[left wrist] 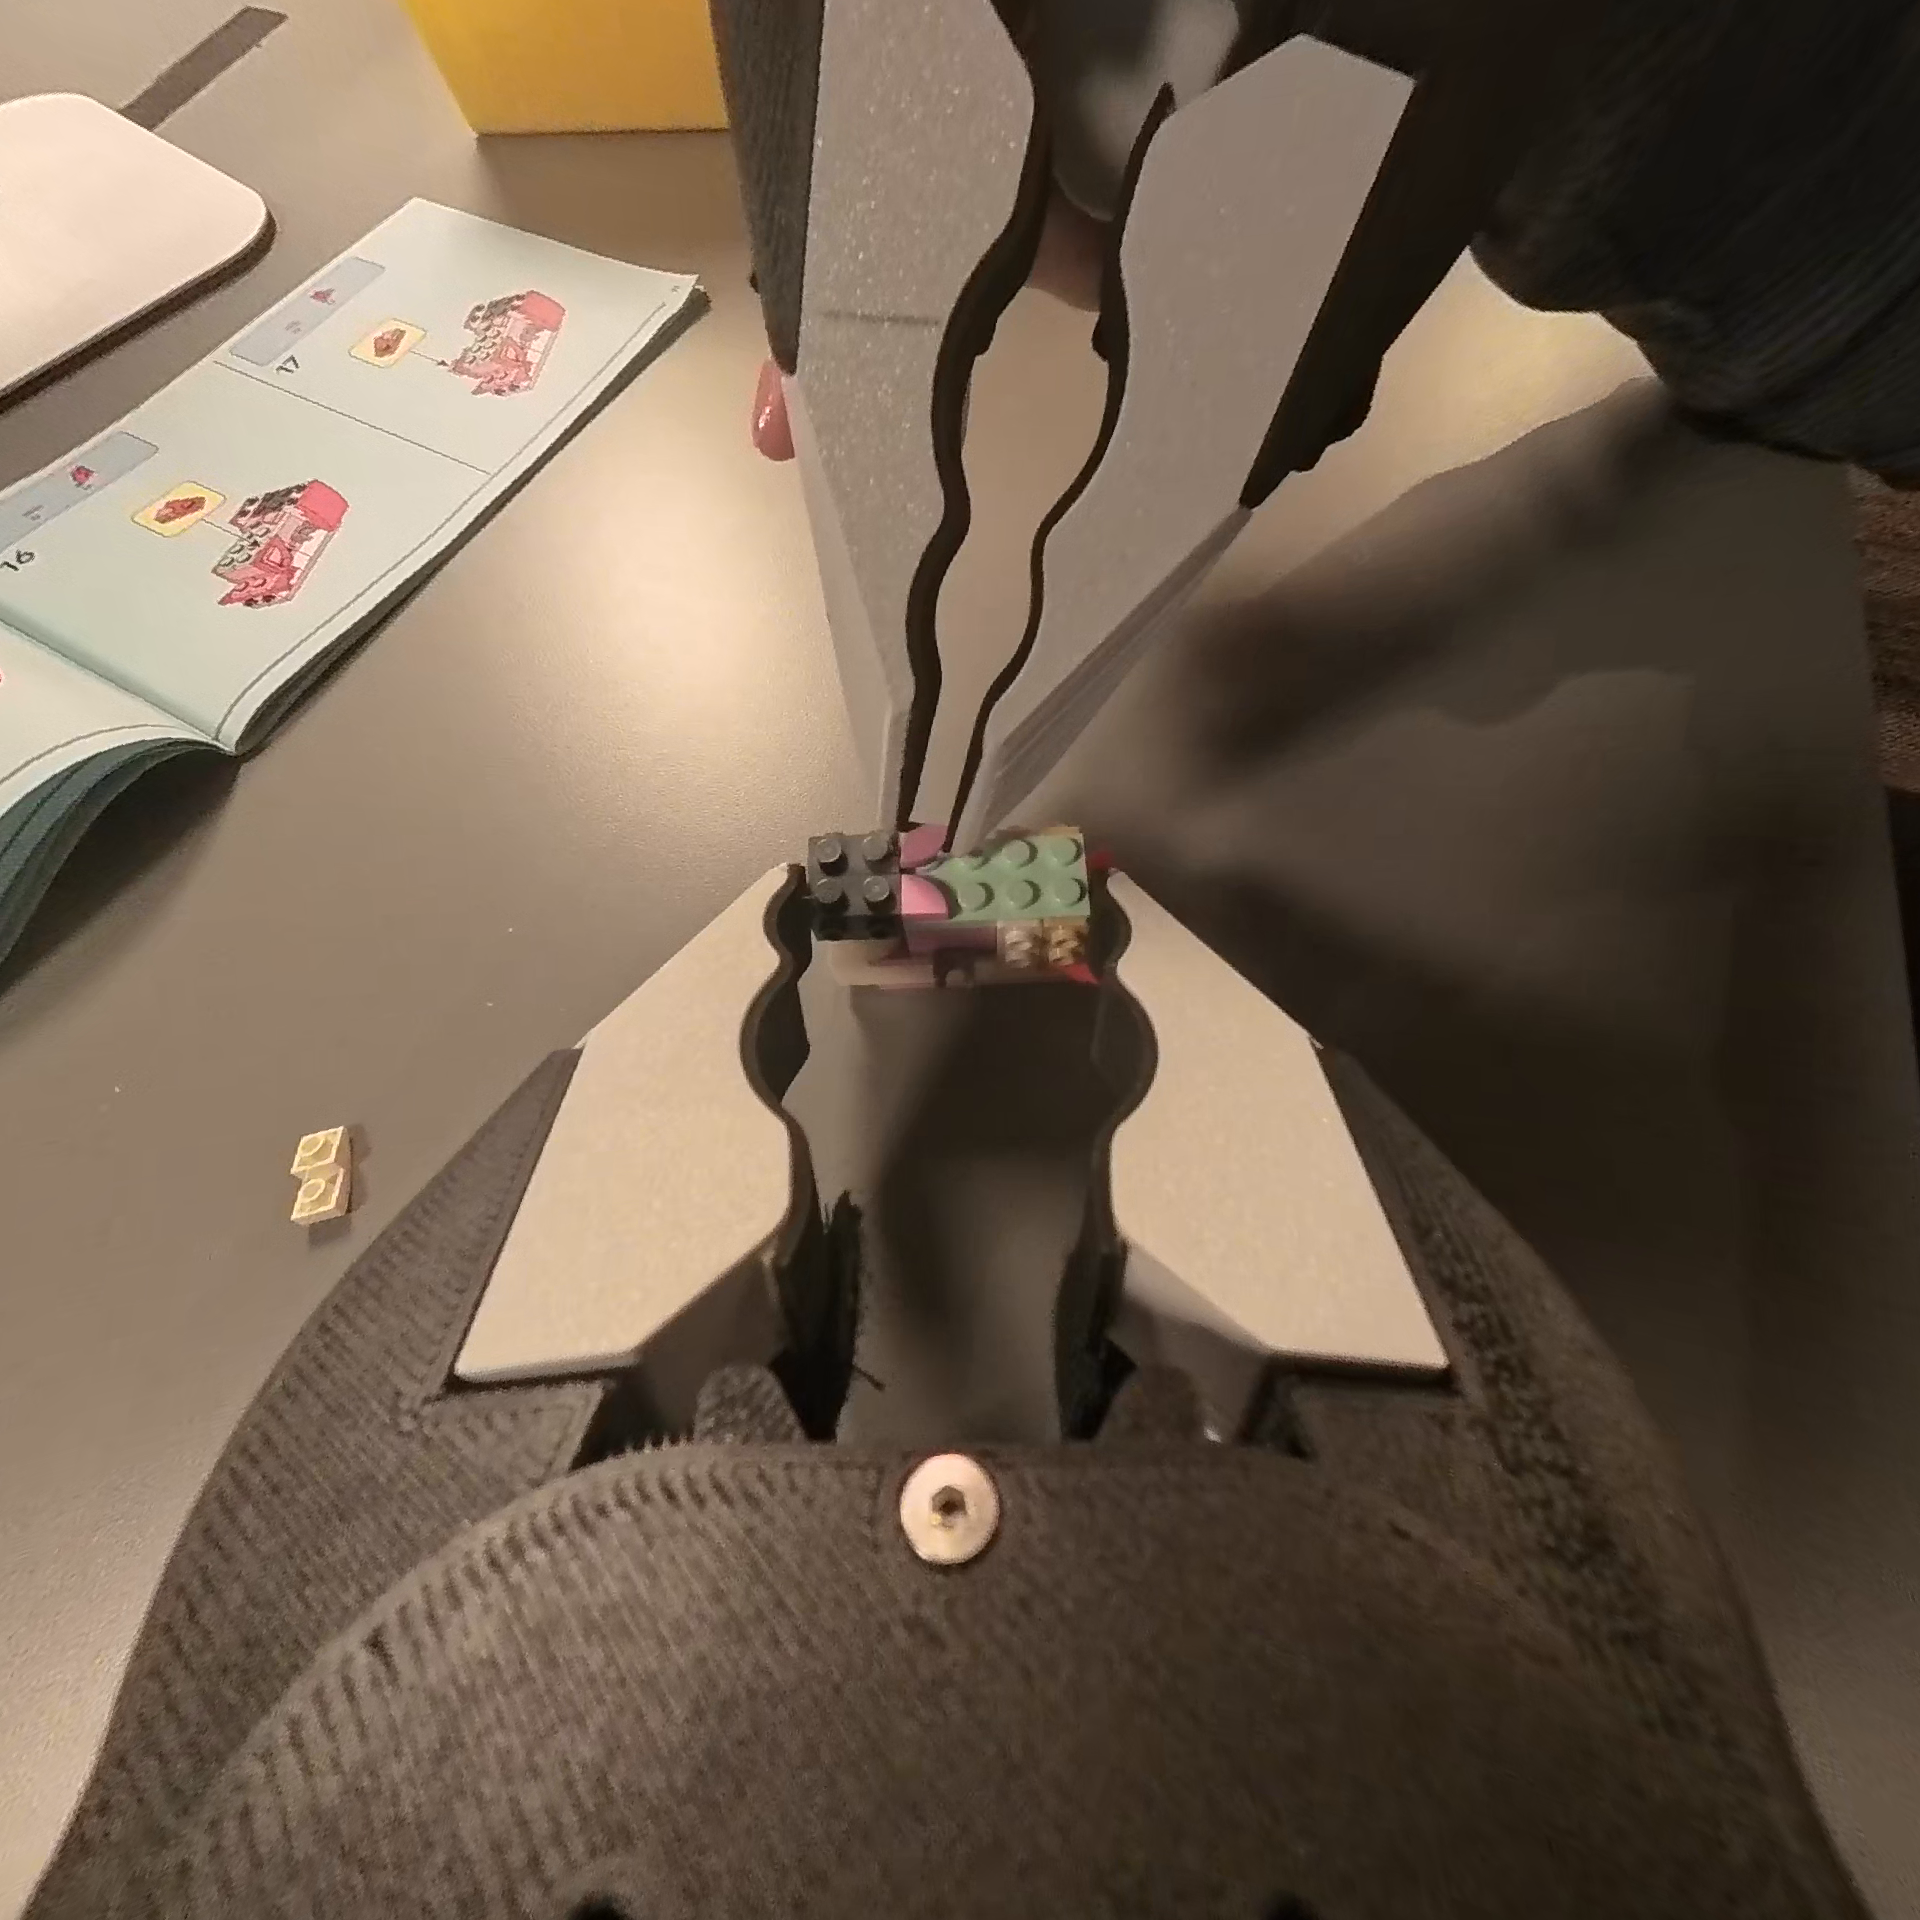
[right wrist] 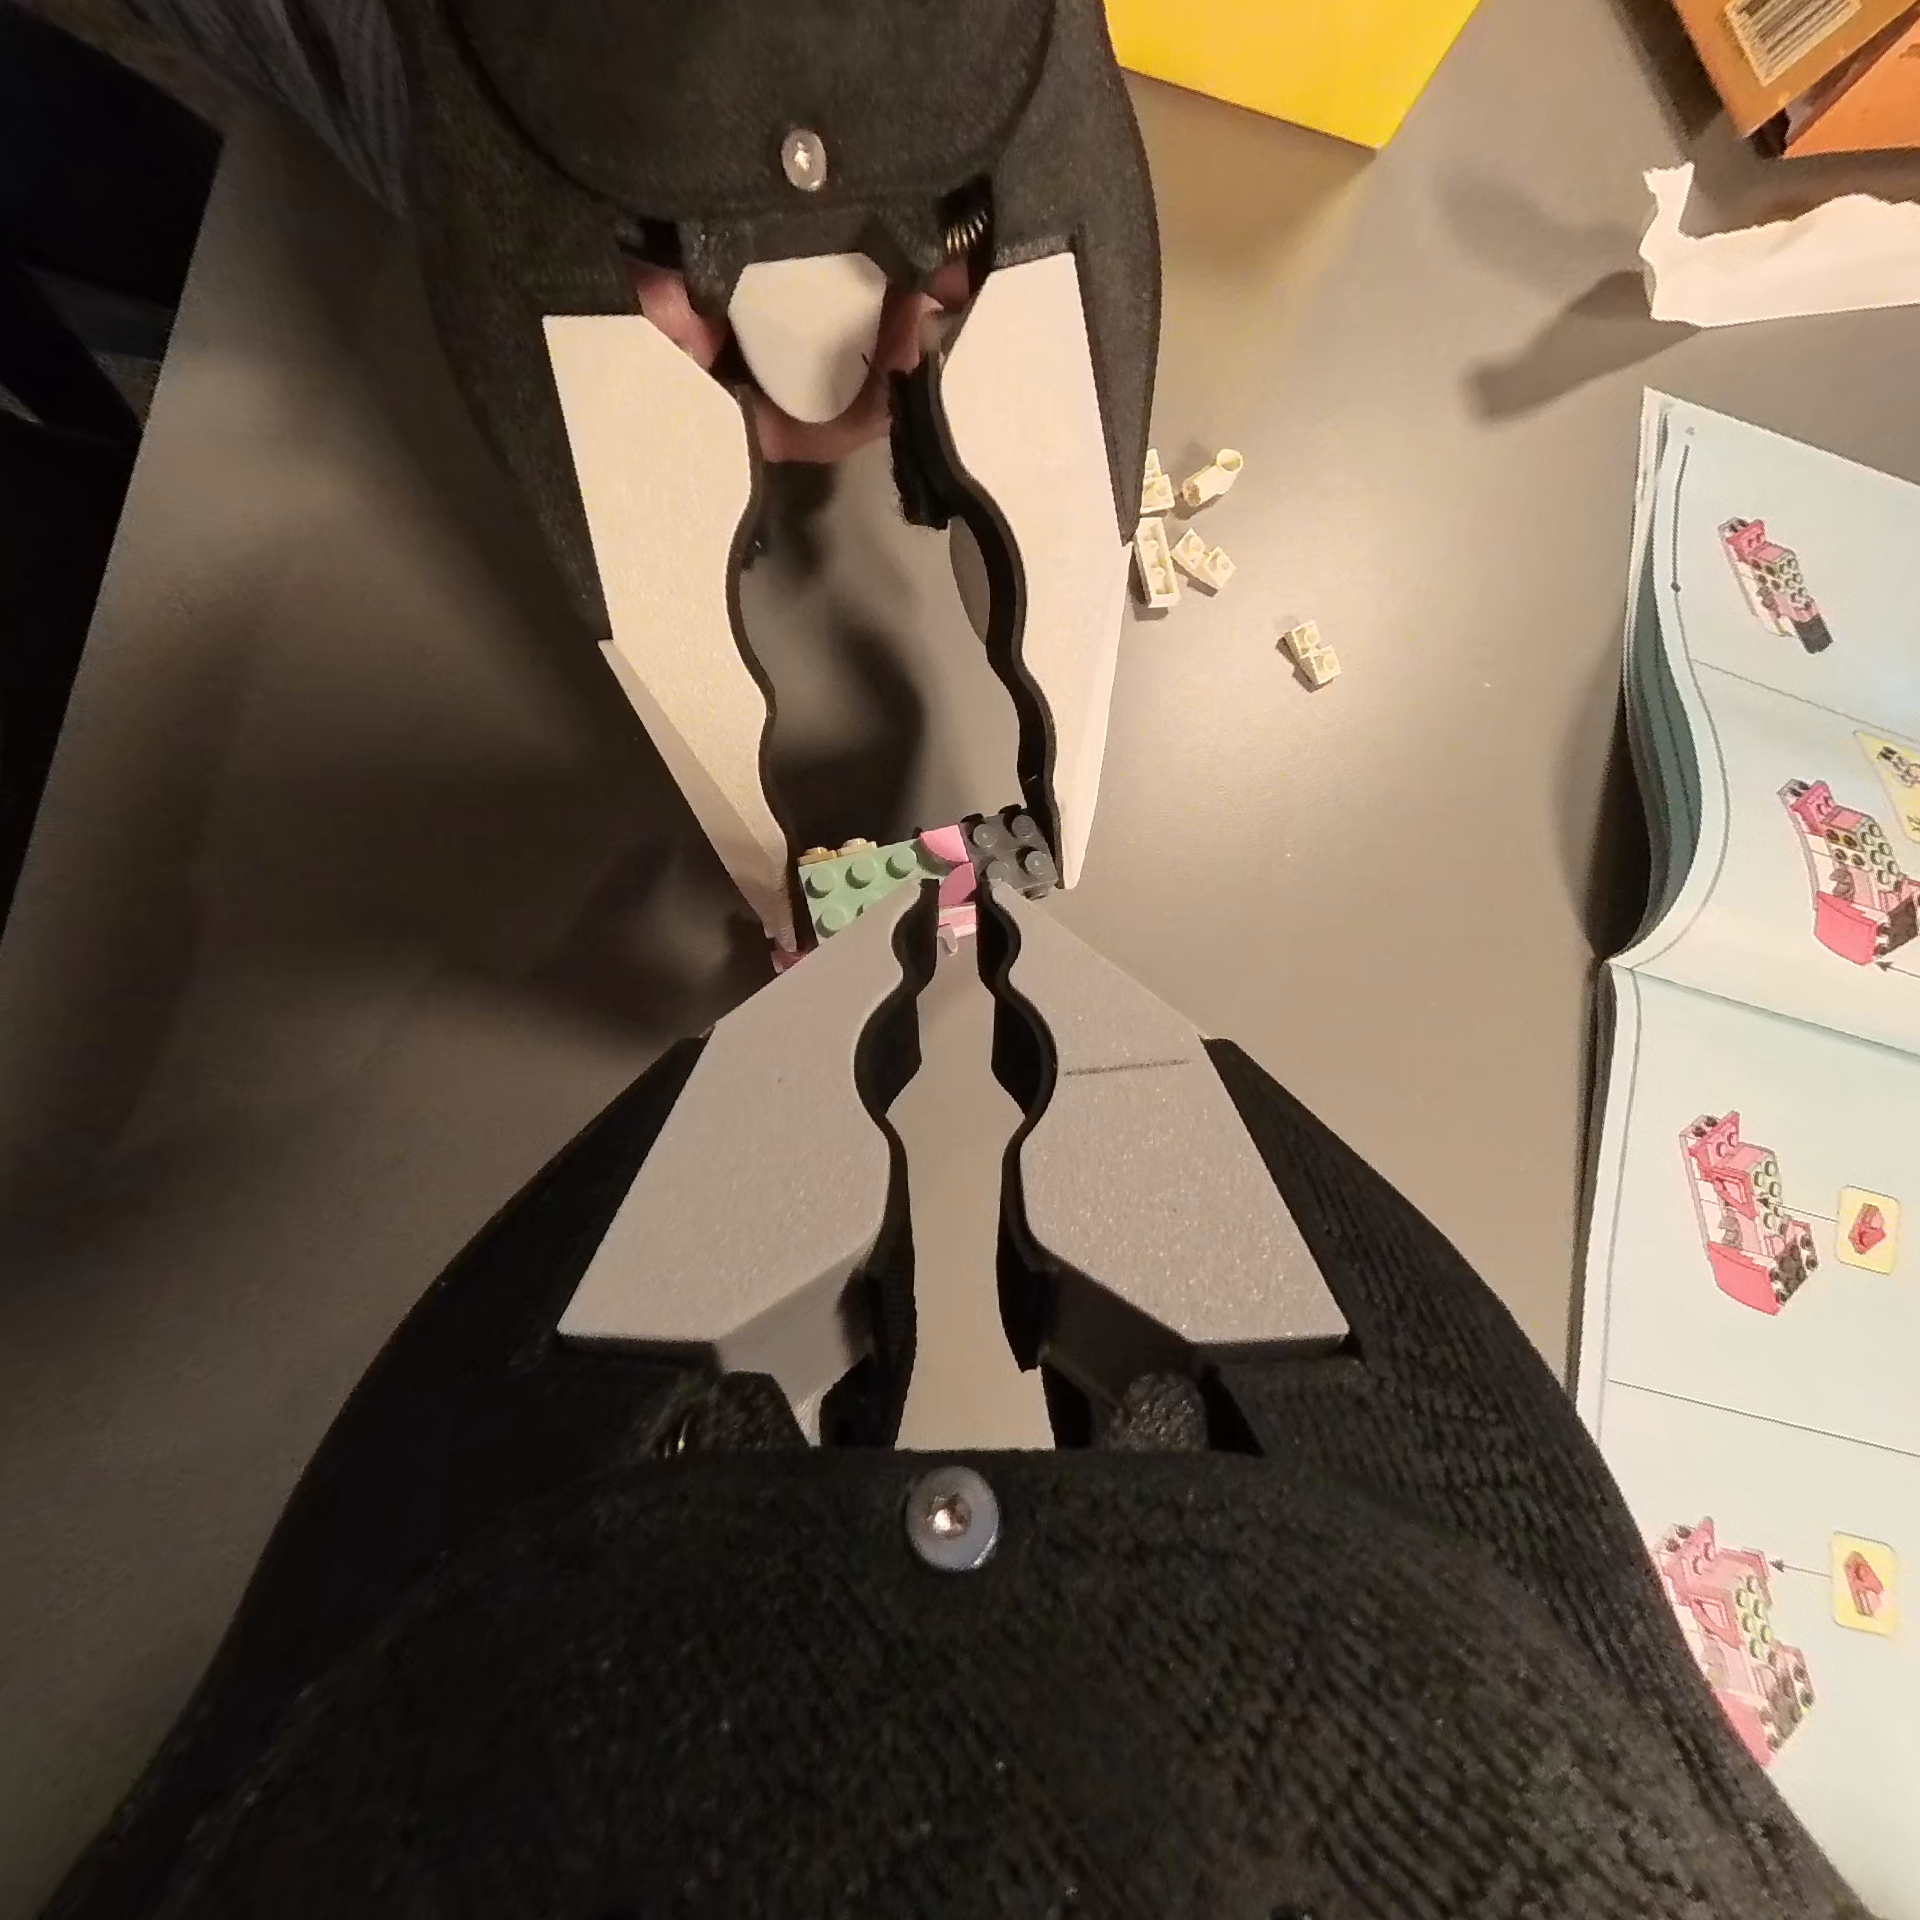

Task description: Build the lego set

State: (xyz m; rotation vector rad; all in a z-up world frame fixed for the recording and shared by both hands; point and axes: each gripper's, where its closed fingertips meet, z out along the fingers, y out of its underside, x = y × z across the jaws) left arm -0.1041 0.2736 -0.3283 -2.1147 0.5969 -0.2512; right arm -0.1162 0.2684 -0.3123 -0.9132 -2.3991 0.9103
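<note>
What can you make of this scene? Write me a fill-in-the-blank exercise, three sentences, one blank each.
The left tongs clamp a brick model whose largest studded plate is ____.
The right tongs pinch the model's rounded ____ piece.
Beyond the open booklet stands a ____ box.
Missing words: green; pink; yellow.

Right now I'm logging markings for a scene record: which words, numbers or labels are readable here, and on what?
I list the bearers, not the wording.
Instruction booklet: legible step numbers printed beside the build drawings.
Brown box: barcode sticker, print too small to read.
Brick model: no writing.
</note>
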